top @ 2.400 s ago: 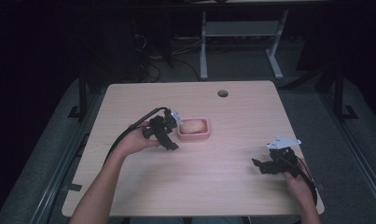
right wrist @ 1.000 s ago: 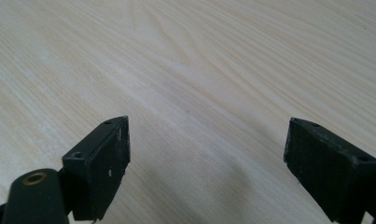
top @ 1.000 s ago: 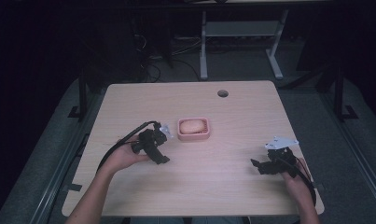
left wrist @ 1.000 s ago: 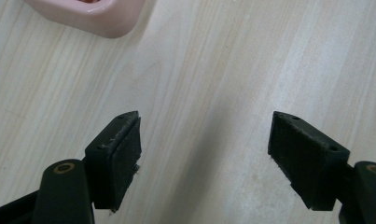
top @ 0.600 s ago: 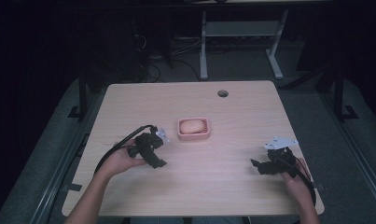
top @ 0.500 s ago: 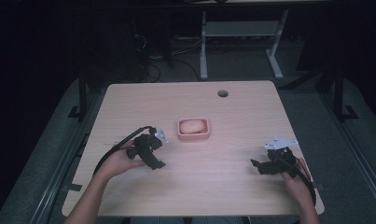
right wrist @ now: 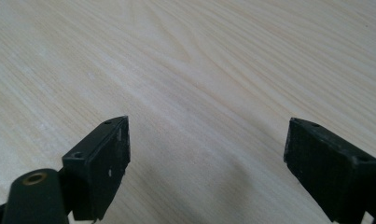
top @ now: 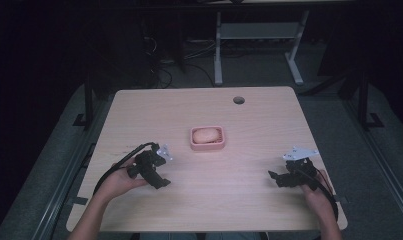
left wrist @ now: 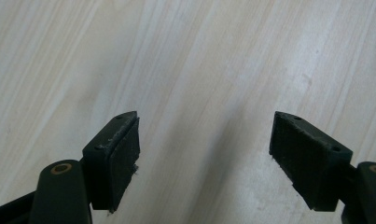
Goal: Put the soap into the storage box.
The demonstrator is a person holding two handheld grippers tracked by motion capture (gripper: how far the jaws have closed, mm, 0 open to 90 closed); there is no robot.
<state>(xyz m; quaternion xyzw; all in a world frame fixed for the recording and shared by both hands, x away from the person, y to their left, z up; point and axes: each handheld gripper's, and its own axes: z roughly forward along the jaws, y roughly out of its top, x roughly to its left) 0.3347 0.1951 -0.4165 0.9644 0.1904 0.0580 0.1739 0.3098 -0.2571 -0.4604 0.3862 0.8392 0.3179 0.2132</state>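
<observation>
High view: pink dish (top: 207,138) at the middle of the table (top: 259,120), its long axis running left to right, a pale rounded lump (top: 205,135) lying inside along the same line. My left gripper (top: 161,183) sits near the dish, toward the front left edge; my right gripper (top: 273,176) well apart, by the front right corner. Bare wood lies all round the dish.

Left gripper view: my jaws have just been opening, nothing between them, bare wood beneath.

Right gripper view: my jaws stand wide, empty, over bare wood.

Dim room: pale wooden table (top: 249,200) on grey floor (top: 379,150), white desk frame (top: 259,35) behind.
</observation>
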